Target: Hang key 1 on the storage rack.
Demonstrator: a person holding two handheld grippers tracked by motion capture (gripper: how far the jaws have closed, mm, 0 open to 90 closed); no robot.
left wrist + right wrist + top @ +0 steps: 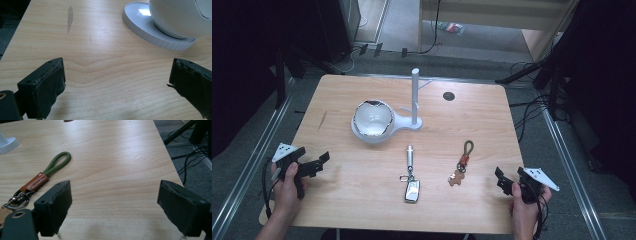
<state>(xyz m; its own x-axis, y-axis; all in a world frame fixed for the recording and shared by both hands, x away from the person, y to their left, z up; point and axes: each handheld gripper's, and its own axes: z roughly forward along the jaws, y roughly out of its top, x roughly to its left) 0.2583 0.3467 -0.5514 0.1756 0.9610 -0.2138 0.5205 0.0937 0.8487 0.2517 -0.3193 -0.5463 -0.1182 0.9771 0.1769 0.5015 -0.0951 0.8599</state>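
A wooden worktop (362, 190) is seen from above, with a person's hands coming in at its near edge. The left tool (314, 164) is held by the left hand (287, 187) near the near left corner, and its jaws are seen spread wide apart with nothing between them; in the left gripper view the left tool (117, 82) has only bare wood between its pads. The right tool (503, 180) is held by the right hand (524, 205) near the near right corner, and its jaws are likewise parted and empty, as is confirmed in the right gripper view (115, 207).

A white bowl (372, 119) is set on a white round base (374, 137) towards the middle of the worktop, left of centre. From that base a white upright post (415, 97) with short pegs is carried on its right side. A dark round hole (449, 96) is seen near the far edge.

Between the two tools, near the near edge, a silver key fob (411, 187) with a metal cylinder attached is laid at about the centre. To its right a keychain (462, 162) with a green cord loop, a brown leather wrap and a small tan charm is laid flat; in the right gripper view the keychain (42, 178) lies just beyond the left jaw, not touching it.

A grey streak (70, 18) is marked on the wood towards the left edge.
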